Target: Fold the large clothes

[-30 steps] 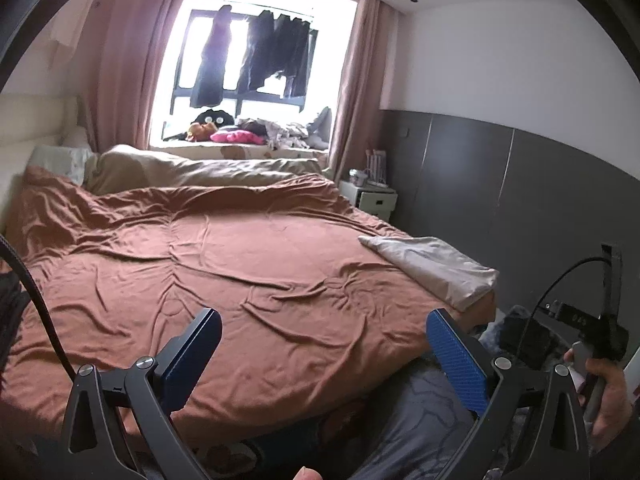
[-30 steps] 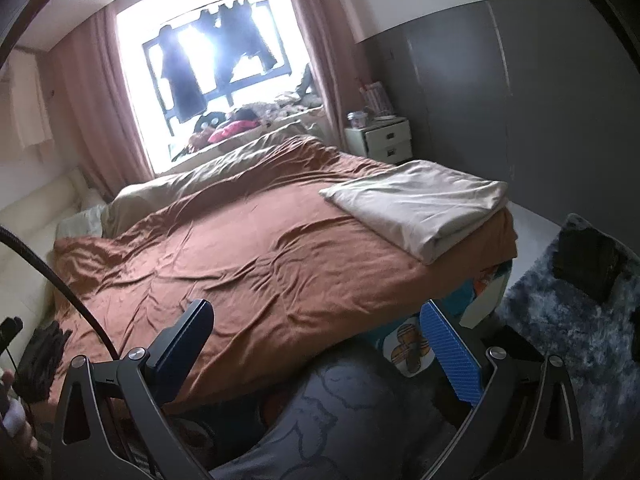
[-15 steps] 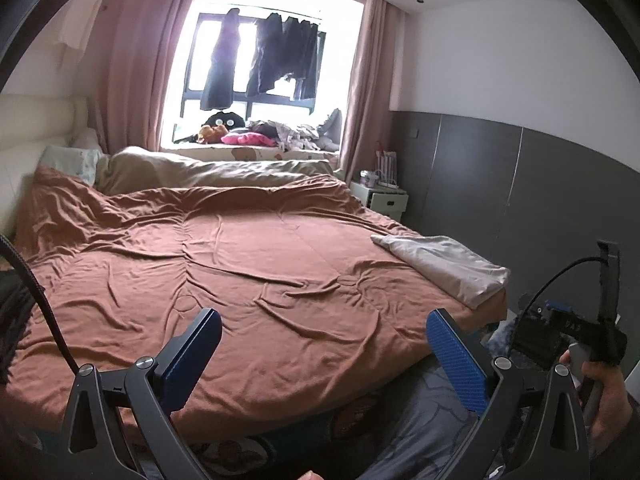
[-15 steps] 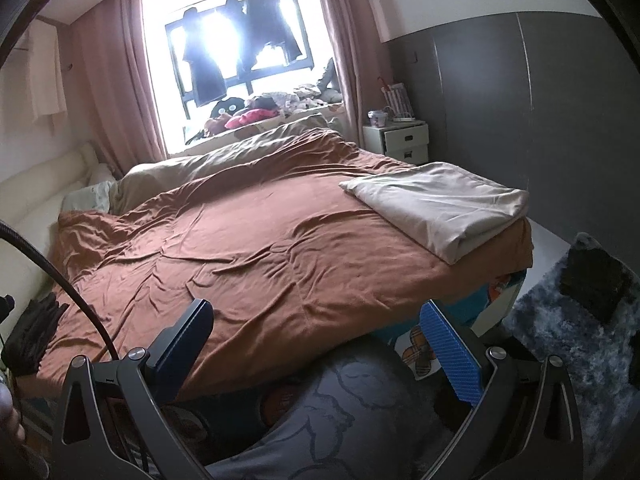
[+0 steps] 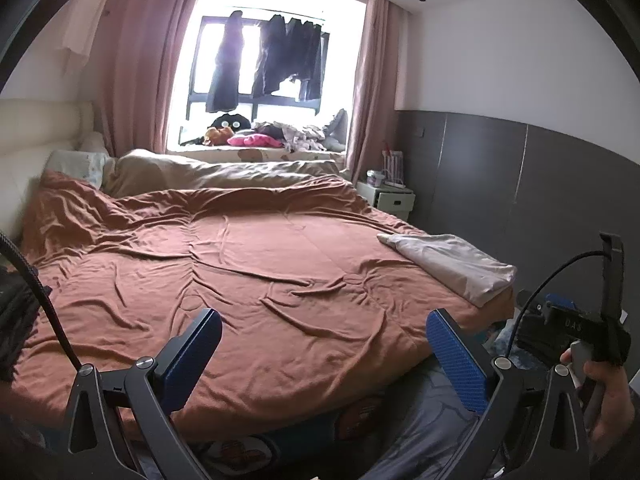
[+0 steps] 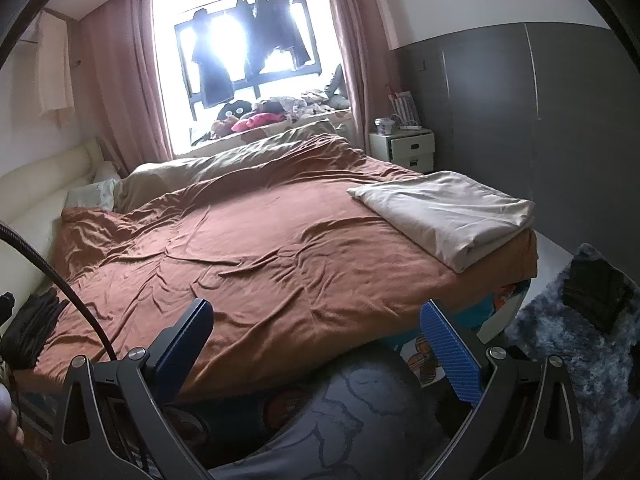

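Observation:
A folded beige cloth (image 5: 456, 266) (image 6: 448, 210) lies at the right front corner of a bed covered by a wrinkled rust-brown blanket (image 5: 248, 264) (image 6: 256, 248). A dark garment (image 6: 34, 326) lies at the bed's left front edge; it also shows in the left wrist view (image 5: 14, 320). My left gripper (image 5: 324, 354) is open and empty, held above the bed's near edge. My right gripper (image 6: 316, 348) is open and empty, held before the bed's front edge. The right tool's body (image 5: 576, 328), held in a hand, shows in the left wrist view.
A white nightstand (image 6: 402, 146) stands at the far right by the grey wall. A windowsill (image 5: 272, 140) with toys and clothes is behind the bed. A dark shaggy rug (image 6: 576, 332) with a black item lies on the floor to the right. My knee (image 6: 352, 412) is below the grippers.
Both grippers have risen and tilted up a little, so more of the window and bed shows. Both stay open and empty.

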`<state>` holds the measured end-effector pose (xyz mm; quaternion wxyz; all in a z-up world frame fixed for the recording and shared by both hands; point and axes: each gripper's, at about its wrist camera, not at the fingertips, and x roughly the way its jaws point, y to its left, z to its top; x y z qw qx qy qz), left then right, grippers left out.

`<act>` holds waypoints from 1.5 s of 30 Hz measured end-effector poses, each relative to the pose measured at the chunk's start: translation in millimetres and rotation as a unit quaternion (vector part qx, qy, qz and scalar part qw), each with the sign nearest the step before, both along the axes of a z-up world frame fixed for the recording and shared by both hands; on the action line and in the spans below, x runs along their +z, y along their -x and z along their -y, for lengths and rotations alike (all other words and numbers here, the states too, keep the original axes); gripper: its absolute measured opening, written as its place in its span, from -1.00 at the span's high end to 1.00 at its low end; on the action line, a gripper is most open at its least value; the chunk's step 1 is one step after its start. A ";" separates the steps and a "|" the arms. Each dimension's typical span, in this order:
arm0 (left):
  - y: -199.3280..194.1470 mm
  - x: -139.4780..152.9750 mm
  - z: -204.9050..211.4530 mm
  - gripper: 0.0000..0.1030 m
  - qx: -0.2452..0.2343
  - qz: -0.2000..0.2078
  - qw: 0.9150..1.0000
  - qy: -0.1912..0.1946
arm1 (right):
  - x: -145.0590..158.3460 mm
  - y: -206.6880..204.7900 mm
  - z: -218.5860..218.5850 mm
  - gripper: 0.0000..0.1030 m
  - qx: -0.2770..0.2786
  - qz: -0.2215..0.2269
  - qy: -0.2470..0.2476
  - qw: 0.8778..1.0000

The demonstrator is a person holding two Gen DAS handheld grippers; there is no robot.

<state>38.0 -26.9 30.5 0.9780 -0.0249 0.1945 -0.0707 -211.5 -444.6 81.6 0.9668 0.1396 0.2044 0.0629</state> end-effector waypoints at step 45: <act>5.3 1.3 -12.5 -0.99 0.036 0.006 0.999 -0.021 | 0.5 2.6 3.5 -1.00 0.018 0.011 -0.006 1.000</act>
